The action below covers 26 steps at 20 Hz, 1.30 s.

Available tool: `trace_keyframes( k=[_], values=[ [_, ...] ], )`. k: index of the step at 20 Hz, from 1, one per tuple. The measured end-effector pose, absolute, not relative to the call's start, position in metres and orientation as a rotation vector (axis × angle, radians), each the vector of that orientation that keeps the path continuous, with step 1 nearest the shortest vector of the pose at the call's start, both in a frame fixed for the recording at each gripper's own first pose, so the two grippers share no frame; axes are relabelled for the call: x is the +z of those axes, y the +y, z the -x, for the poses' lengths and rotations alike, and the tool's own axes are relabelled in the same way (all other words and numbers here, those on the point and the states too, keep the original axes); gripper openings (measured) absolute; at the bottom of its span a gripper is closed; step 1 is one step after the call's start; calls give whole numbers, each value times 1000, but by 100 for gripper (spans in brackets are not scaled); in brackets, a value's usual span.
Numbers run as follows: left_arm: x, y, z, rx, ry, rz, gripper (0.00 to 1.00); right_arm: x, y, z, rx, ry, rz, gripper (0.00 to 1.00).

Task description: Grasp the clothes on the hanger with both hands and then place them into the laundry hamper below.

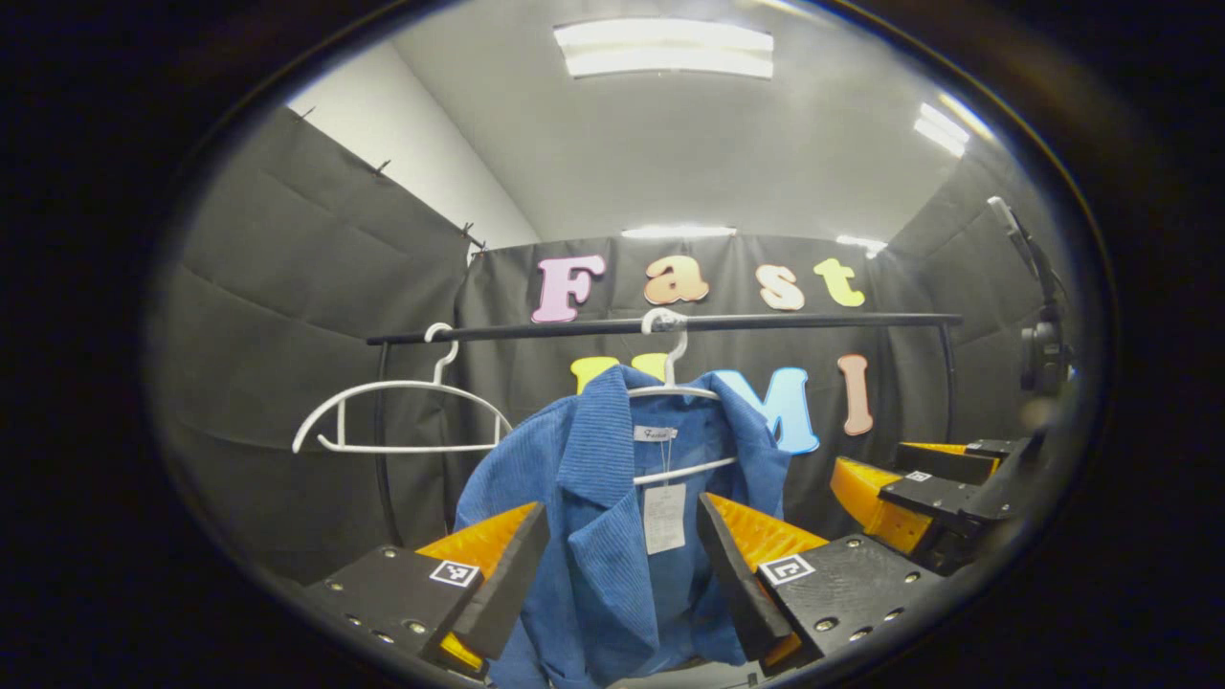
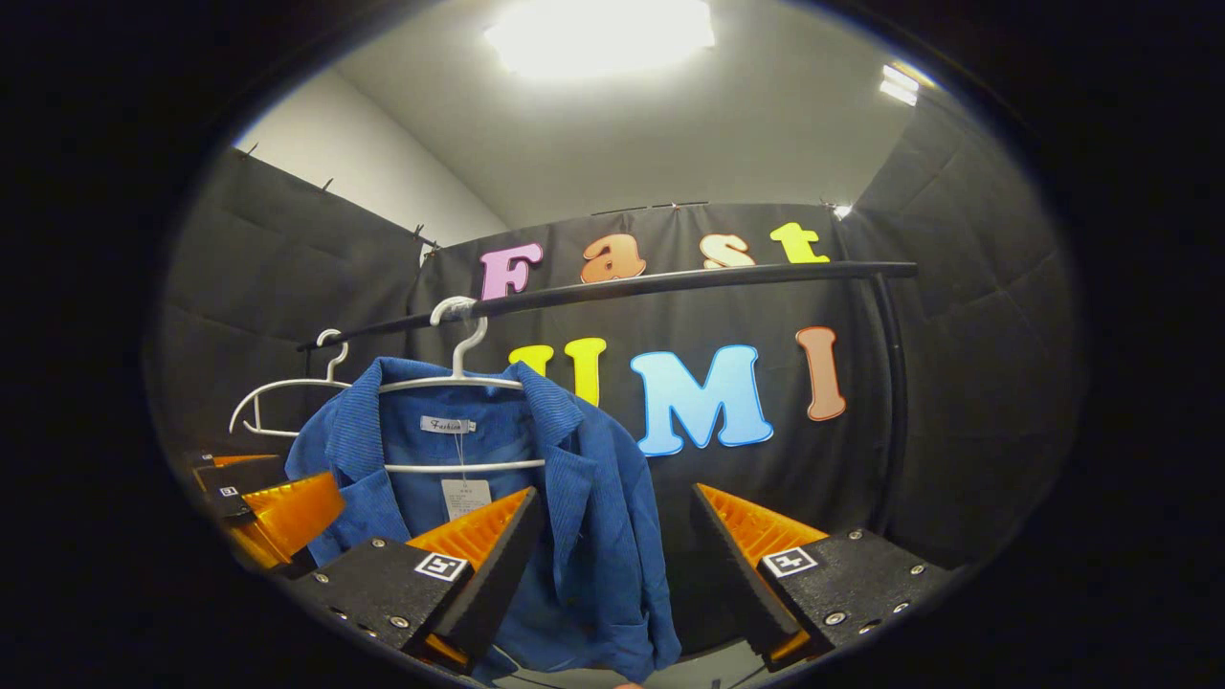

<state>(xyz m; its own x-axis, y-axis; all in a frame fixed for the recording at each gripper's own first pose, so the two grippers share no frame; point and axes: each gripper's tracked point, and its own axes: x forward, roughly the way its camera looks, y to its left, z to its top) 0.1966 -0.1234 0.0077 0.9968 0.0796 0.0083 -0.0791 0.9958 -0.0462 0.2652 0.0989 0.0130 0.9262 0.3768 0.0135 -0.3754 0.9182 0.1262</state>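
Hanging from a white hanger (image 1: 674, 390) on the black rail (image 1: 660, 326), facing forward with collar spread and a paper tag (image 1: 664, 518) dangling inside: a blue corduroy jacket (image 1: 603, 536). Beside it on the same rail, a second white hanger (image 1: 397, 411), bare. Left hand-held gripper (image 1: 622, 565) held with jaws wide apart, framing the jacket's front without touching it; in the right gripper view, right hand-held gripper (image 2: 612, 565) likewise spread open, its near finger in front of the jacket's right-hand panel, contact not evident. Probably soft and limp, light to moderate in weight, with a ribbed weave giving decent friction; no fragility, though likely to sag and swing once lifted. Best taken at the two shoulders or just below the collar on each lapel, where the cloth is doubled and thick enough to pinch firmly. Likely needing a lift upward and forward to slip off the hanger ends without dragging the hook along. Hamper not seen here, presumably below. Risk of pinching a single thin layer and losing it mid-drop.
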Motion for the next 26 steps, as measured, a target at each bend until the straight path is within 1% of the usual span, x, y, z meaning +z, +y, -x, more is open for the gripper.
trace_keyframes(
  k=[5, 9, 13, 14, 15, 20, 21, 22, 24, 25, 26],
  values=[
    [-10, -124, -222, 136, 9, 2, 91, -10, 124, -290, 459, 36, -146, 96],
    [-26, -117, -236, 181, 25, 17, 95, -22, 140, -313, 499, 41, -158, 96],
    [-45, -110, -251, 229, 63, 4, 92, -39, 156, -340, 519, 58, -161, 96],
    [-49, -109, -254, 238, 71, -3, 91, -44, 159, -346, 521, 66, -158, 93],
    [-53, -108, -258, 243, 76, -11, 90, -50, 164, -351, 527, 78, -154, 95],
    [-69, -107, -269, 286, 93, -24, 90, -72, 180, -373, 538, 125, -133, 95],
    [-72, -105, -271, 297, 96, -21, 90, -76, 182, -376, 534, 129, -131, 94],
    [-75, -105, -273, 303, 105, -16, 90, -79, 182, -378, 532, 135, -130, 91],
    [-84, -102, -272, 321, 121, -13, 90, -84, 190, -378, 553, 145, -138, 88],
    [-85, -99, -271, 333, 117, -15, 95, -87, 192, -379, 567, 150, -145, 84],
    [-84, -97, -272, 335, 116, -10, 83, -86, 194, -379, 579, 150, -154, 81]
  ],
)
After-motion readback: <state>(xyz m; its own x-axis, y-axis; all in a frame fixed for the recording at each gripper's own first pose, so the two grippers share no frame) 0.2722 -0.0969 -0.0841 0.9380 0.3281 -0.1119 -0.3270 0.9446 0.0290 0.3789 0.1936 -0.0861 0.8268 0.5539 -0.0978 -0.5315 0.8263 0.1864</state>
